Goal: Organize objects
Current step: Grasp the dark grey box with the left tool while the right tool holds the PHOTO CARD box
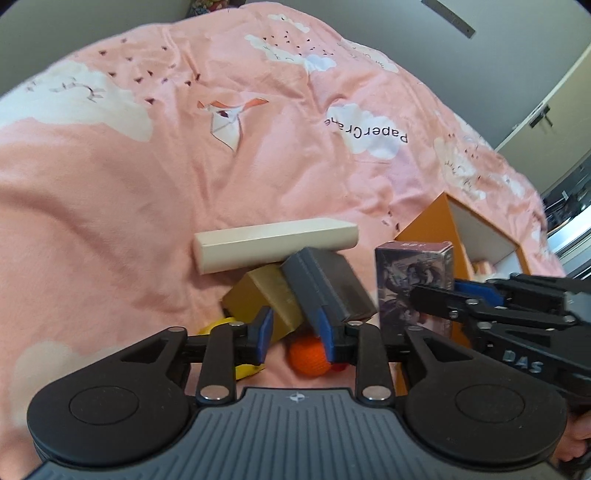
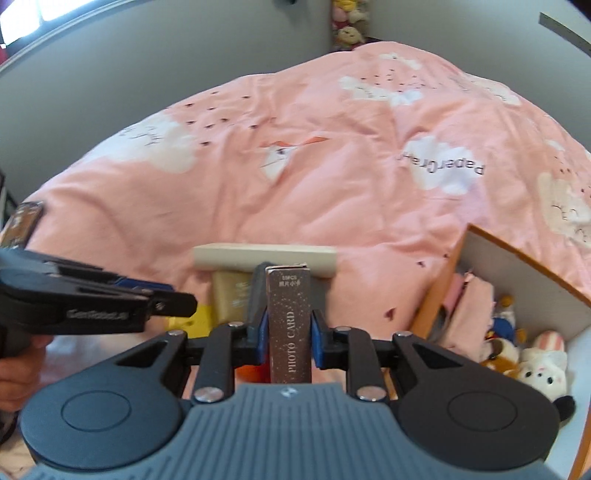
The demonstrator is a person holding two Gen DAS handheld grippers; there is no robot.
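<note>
Right gripper clamped on upright photo card box, lifted clear for transfer, probably toward orange storage box; left gripper parted, apparently empty.

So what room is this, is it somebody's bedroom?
Probably a bedroom: a pink quilt with clouds covers a bed, soft toys sit in the far corner, and an orange box holds more plush toys.

The bedspread lies bare from 9 through 1 o'clock. Straight ahead, a cream box, gold box and grey box crowd together. The orange bin blocks 3 o'clock.
</note>
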